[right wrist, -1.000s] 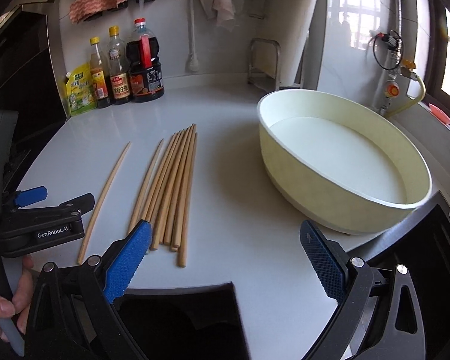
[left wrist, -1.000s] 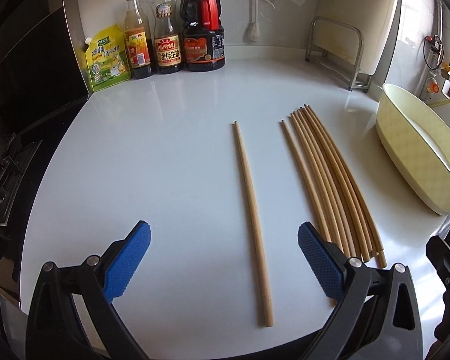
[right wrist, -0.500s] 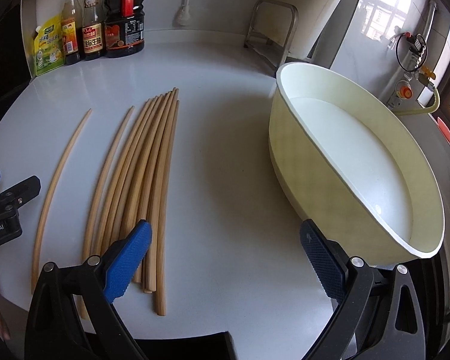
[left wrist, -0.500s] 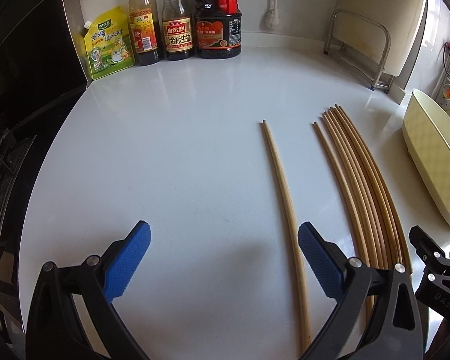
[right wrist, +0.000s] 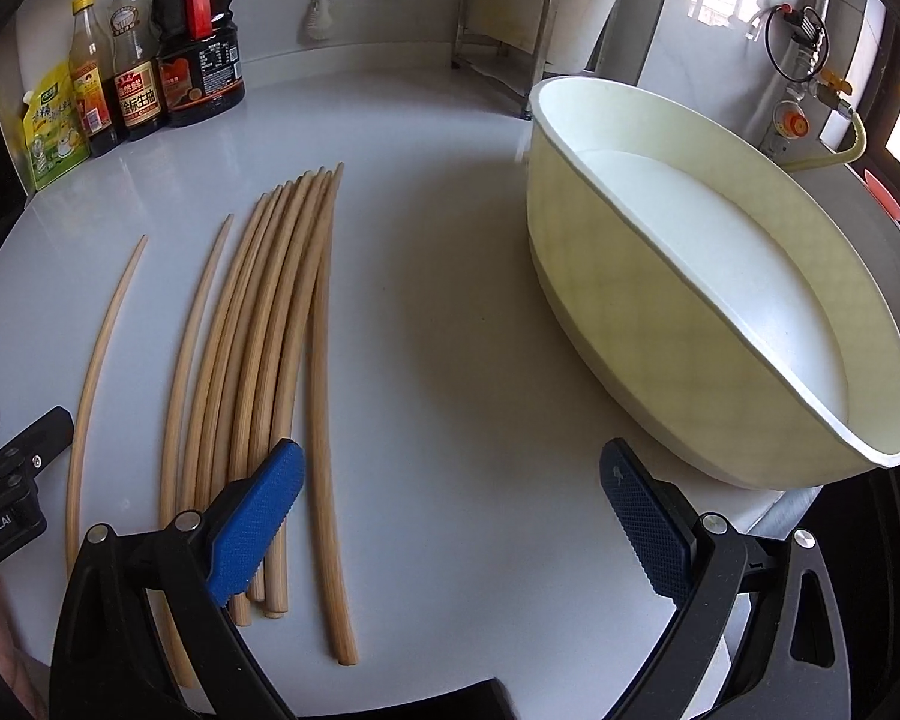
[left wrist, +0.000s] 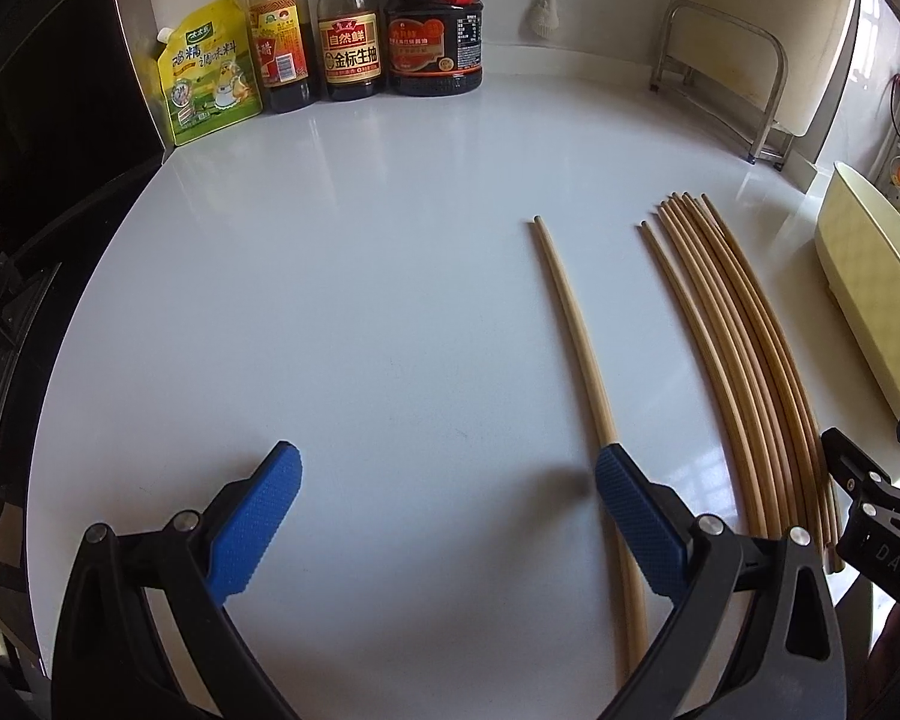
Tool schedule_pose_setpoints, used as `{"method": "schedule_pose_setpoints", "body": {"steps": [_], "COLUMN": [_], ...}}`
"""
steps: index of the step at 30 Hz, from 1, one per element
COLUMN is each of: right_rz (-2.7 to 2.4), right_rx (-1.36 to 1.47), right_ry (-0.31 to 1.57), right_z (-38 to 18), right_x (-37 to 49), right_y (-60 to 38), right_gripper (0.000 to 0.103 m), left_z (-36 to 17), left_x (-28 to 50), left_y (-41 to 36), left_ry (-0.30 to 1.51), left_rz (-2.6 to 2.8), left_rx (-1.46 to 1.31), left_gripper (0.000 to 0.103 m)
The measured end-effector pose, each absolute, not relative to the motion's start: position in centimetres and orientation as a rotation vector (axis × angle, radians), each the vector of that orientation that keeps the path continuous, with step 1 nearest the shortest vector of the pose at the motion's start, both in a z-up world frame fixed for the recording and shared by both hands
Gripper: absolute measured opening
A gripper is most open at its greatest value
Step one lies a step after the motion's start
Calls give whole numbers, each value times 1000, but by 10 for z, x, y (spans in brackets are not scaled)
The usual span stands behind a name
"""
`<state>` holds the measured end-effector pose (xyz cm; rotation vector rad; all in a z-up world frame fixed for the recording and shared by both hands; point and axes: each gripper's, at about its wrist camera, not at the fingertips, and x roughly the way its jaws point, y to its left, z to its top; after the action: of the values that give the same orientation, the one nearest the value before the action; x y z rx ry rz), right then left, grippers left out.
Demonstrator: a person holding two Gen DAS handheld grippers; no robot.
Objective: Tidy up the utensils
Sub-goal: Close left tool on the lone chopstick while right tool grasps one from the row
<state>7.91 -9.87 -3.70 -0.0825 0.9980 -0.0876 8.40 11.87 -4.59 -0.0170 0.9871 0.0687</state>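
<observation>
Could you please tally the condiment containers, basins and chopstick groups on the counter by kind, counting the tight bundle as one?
sauce bottles: 3
seasoning pouch: 1
basin: 1
chopstick bundle: 1
lone chopstick: 1
Total: 7

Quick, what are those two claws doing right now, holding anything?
Left claw: open, holding nothing, beside the lone chopstick.
Right claw: open, holding nothing.
</observation>
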Motion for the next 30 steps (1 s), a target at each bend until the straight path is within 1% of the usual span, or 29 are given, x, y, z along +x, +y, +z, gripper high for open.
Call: {"method": "schedule_pose_setpoints", "body": {"steps": [15, 17, 19, 21, 24, 27, 28, 29, 30], "right_rz": [-35, -16, 6, 23, 40, 66, 71, 77, 83], "right_rx": [-133, -147, -151, -150, -143, -125, -123, -123, -128], "right_ry": [963, 953, 949, 946, 944, 941, 939, 937, 935], "right_z": [-41, -40, -39, -39, -38, -38, -38, -38, -38], "right_x": [77, 76, 76, 78, 81, 83, 83, 83, 83], "right_y": [-96, -93, -91, -89, -88, -87, -86, -86, -84], "right_gripper": [93, 90, 81, 76, 72, 62, 59, 58, 53], "left_z": [-46, -42, -39, -40, -45, -47, -48, -49, -49], "left_x": [86, 87, 88, 90, 94, 96, 96, 95, 94], "left_y": [103, 103, 101, 98, 98, 97, 96, 94, 92], "left_ry": [981, 976, 972, 975, 993, 1000, 1003, 1007, 1000], "left_rz": [65, 57, 55, 59, 58, 53, 47, 39, 40], "left_rx": [-5, -20, -24, -17, -37, -57, -54, -54, -47], "left_gripper": [97, 97, 97, 97, 97, 97, 96, 94, 89]}}
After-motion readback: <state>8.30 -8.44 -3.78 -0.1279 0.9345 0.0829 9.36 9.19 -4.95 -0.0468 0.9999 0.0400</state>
